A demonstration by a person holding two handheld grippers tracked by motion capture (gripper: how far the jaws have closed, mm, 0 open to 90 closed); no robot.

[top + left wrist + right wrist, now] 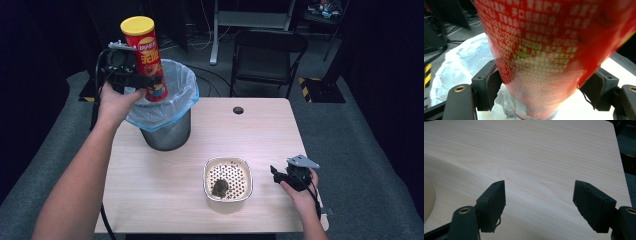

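Table: a pale wood-grain rectangular tabletop with a small dark round hole near its far edge; its bare grain also shows in the right gripper view.
Bin: a round grey metal waste bin lined with a clear, blue-edged plastic bag, standing on the far left part of the table.
Can: a tall red cylindrical snack can with a yellow lid, tilted a little, lid uppermost, its lower end over the bin's open mouth; up close its red wall with rows of small print is blurred.
Bowl: a cream, rounded-square plastic strainer bowl with a perforated floor, near the front edge, with a small dark lump lying inside it.
Left gripper: the black left gripper, raised in the left hand; its jaws are clamped on the can's lower half, one pad on each side.
Right gripper: the black right gripper, low over the table just right of the bowl, held by the right hand; its jaws stand wide apart with nothing between them.
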